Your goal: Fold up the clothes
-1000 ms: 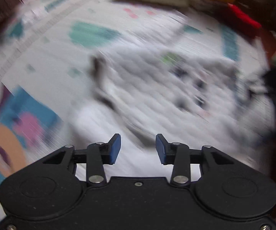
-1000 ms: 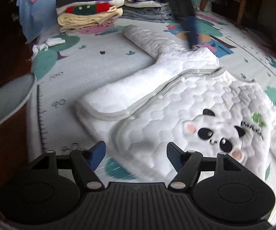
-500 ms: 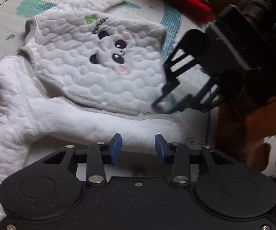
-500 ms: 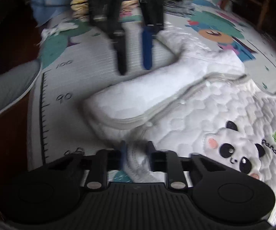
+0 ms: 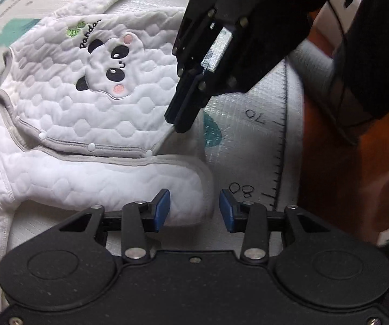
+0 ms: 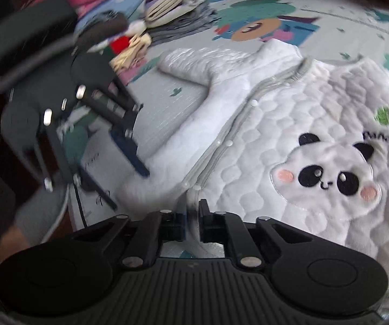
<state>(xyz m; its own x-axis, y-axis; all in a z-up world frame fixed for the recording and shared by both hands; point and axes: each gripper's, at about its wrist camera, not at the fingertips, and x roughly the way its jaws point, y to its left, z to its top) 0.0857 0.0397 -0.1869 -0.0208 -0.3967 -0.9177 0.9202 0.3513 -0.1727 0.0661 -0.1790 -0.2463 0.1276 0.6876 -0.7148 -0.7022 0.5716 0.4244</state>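
Observation:
A white quilted baby jacket with a panda face [image 5: 91, 113] lies flat on a printed play mat [image 5: 251, 140]; it also shows in the right wrist view [image 6: 302, 146]. My left gripper [image 5: 194, 210] is open, its blue pads either side of the lower hem corner of the jacket's under panel. My right gripper [image 6: 193, 220] is shut on the grey-trimmed bottom corner of the upper front panel. It shows in the left wrist view [image 5: 181, 120], its tip at that corner. The left gripper shows blurred in the right wrist view [image 6: 124, 159].
Stacks of folded clothes [image 6: 167, 2] lie at the far side of the mat. The mat's ruler-marked edge [image 5: 283, 162] runs beside brown floor [image 5: 343, 178]. A grey-clad knee [image 5: 310, 59] rests at the mat's edge.
My right gripper has closed on the jacket's front corner. My left gripper swung in over the jacket and moved to the lower hem corner, still open.

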